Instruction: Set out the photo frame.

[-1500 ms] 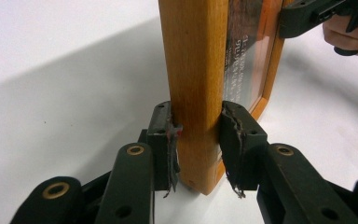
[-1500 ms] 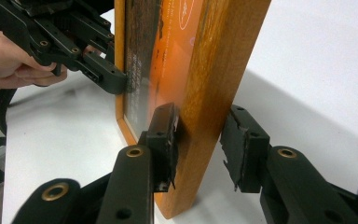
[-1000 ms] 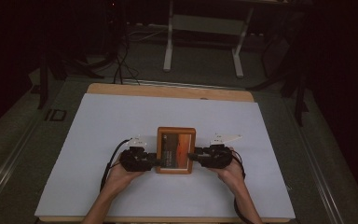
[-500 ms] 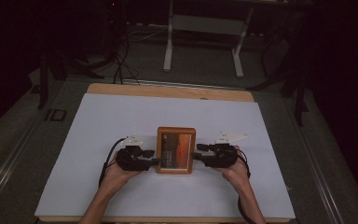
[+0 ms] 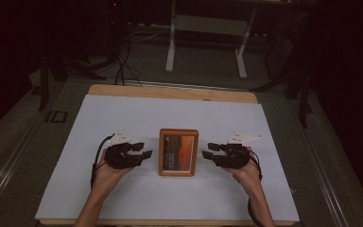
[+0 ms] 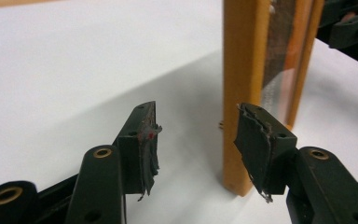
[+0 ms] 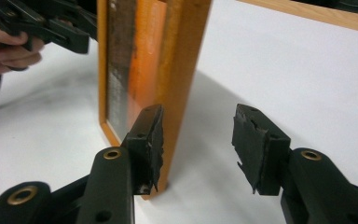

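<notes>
A wooden picture frame [image 5: 178,152] with an orange picture lies flat on the white sheet [image 5: 170,118], near the table's middle. My left gripper [image 5: 144,150] hovers just left of it, a small gap away. Its jaws have just been opening, and nothing is between them. My right gripper [image 5: 209,151] sits just right of the frame, also a little apart. Its jaws have just been opening too and hold nothing. In the left gripper view the frame's edge [image 6: 240,84] rises just beyond the open left gripper [image 6: 198,126]. The right gripper view shows the frame [image 7: 177,56] ahead of the open right gripper [image 7: 198,130].
The white sheet covers a wooden table whose far edge [image 5: 170,92] shows as a tan strip. Beyond it lie a dark floor, cables [image 5: 123,66] and the white legs of a stand [image 5: 172,52].
Both grippers were up against the frame's side edges. They have let go, opened their jaws and drawn back outward a little; the frame lies where it was.
</notes>
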